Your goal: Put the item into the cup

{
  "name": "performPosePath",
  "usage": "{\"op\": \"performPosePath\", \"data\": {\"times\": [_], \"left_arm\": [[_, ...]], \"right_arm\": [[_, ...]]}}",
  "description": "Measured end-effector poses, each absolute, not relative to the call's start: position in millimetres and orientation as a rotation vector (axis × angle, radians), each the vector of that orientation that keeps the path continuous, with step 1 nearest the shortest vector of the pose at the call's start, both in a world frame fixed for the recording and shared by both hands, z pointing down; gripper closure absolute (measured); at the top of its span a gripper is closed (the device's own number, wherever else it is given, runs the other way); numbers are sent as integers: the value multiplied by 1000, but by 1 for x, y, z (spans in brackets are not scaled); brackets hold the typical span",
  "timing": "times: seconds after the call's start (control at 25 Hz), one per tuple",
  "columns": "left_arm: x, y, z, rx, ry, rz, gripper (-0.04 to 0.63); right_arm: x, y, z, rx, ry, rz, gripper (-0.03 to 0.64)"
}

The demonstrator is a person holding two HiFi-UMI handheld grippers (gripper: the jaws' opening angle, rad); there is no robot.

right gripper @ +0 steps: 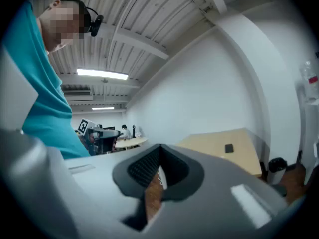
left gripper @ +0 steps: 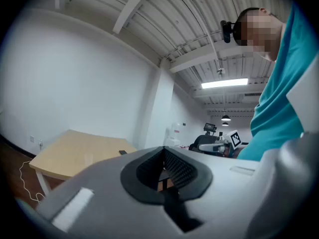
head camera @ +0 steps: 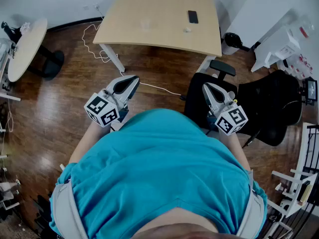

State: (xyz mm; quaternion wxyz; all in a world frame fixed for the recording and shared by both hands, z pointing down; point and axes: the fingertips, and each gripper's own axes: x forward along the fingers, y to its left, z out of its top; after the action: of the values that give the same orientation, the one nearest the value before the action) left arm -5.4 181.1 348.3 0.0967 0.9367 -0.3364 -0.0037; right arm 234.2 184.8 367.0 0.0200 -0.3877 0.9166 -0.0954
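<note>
Wood floor below, tan table well ahead with a phone; you hold left gripper and right gripper by your chest, both jaws together, empty

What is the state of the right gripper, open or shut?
Shut and empty. The right gripper has its jaw tips together in its own view; only wooden floor shows through the slot below them.

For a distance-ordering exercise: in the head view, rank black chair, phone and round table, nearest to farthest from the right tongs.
1. Black chair, just beneath the right tongs.
2. Phone, ahead on the desk.
3. Round table, far left.
</note>
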Motion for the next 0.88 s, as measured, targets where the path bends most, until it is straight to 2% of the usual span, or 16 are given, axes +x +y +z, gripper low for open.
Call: {"op": "performPosePath", "data": {"times": [0.48,0.64,0.88], "left_arm": [[43,175,351,2766,-1006,1,591],[25,161,350,2743,-1024,-15,591],[-42,99,347,2740,-1004,-93,591]], "right_arm": [[273,169,372,-1130,2894,-255,614],[257,149,373,-1125,2910,-265,614],[200,88,363,-1161,2924,-215,614]]}}
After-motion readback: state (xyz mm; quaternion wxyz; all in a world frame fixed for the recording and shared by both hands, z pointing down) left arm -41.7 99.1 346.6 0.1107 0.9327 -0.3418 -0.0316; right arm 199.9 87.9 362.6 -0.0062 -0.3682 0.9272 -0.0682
